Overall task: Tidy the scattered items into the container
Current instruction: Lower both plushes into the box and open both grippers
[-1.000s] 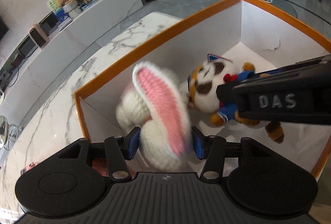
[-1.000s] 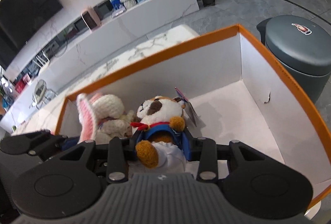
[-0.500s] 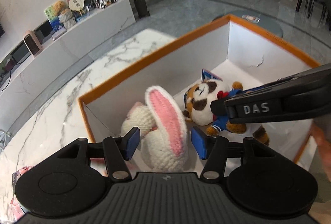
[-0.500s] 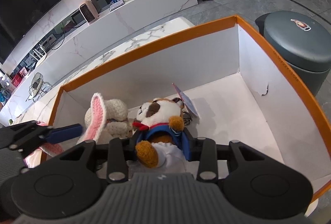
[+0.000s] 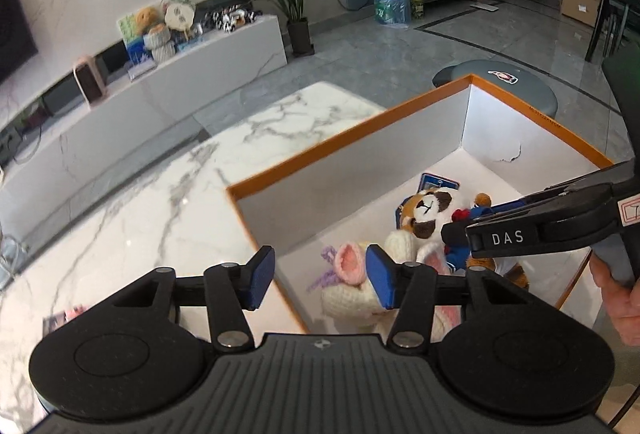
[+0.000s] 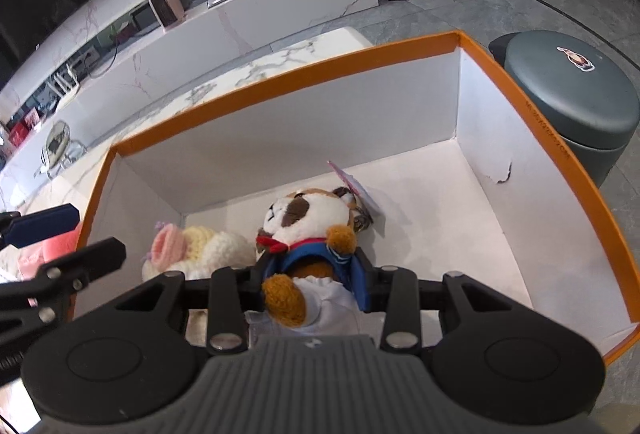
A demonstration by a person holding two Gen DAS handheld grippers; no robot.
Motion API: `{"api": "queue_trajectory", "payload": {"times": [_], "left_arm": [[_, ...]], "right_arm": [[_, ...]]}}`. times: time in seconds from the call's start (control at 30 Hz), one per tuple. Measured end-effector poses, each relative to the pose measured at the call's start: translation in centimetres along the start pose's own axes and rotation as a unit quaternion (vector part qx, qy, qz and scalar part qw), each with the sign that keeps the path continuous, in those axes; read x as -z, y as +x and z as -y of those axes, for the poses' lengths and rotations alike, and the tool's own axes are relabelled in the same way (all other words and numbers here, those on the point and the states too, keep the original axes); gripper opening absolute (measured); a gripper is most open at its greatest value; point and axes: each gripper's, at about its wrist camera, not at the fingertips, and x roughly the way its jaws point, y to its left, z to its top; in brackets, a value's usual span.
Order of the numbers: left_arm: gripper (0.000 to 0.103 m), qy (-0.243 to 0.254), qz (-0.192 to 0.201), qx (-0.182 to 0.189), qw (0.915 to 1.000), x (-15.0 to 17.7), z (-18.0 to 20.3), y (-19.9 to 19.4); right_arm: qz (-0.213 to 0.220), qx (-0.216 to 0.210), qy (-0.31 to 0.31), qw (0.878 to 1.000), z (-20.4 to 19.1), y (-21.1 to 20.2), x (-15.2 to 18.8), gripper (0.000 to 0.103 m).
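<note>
A white box with an orange rim (image 5: 340,149) (image 6: 280,77) stands on the marble table. Inside it lies a crocheted white bunny (image 5: 348,298) (image 6: 216,250) with pink ears, near the left wall. My left gripper (image 5: 320,280) (image 6: 60,244) hangs above the box's left rim, its jaws closing with nothing between them; the bunny lies below, by its right finger. My right gripper (image 6: 310,276) (image 5: 456,234) is shut on the body of a brown-and-white plush animal (image 6: 308,213) (image 5: 428,209) in a blue outfit, low inside the box beside the bunny.
A grey round bin (image 6: 572,101) (image 5: 500,77) stands just beyond the box's far corner. The marble table (image 5: 140,201) stretches left of the box, with a pink packet (image 5: 66,316) near its front. A person's hand (image 5: 620,298) grips the right tool.
The left gripper let go of the bunny, which now lies in the box, and pulled up and back to the left over the rim. The right gripper kept still, shut on the plush animal.
</note>
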Motion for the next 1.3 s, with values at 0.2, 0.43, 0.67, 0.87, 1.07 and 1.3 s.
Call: {"api": "queue_trajectory", "payload": {"times": [0.2, 0.43, 0.67, 0.87, 1.07, 1.3], "left_arm": [[0.047, 0.000, 0.004, 0.004, 1.0000, 0.5, -0.6, -0.2], [0.041, -0.016, 0.011, 0.016, 0.9997, 0.9, -1.5, -0.1], [0.041, -0.023, 0.015, 0.017, 0.9995, 1.3, -1.7, 0.0], [0.041, -0.021, 0.014, 0.017, 0.9995, 1.4, -1.6, -0.1], [0.041, -0.014, 0.016, 0.008, 0.9997, 1.6, -1.2, -0.1], [0.041, -0.012, 0.016, 0.007, 0.9998, 1.7, -1.0, -0.4]], "right_arm": [[-0.018, -0.007, -0.004, 1.000, -1.3, 0.7, 0.3, 0.041], [-0.035, -0.009, -0.010, 0.999, -2.7, 1.2, 0.2, 0.041], [-0.056, -0.003, -0.006, 0.998, -2.8, 2.1, 0.7, 0.040], [-0.076, 0.000, -0.008, 0.997, -2.8, 2.1, 1.2, 0.040], [-0.099, 0.007, -0.010, 0.995, -3.3, 1.5, 1.2, 0.040], [-0.091, 0.038, -0.040, 0.994, -4.5, 1.2, 2.0, 0.044]]}}
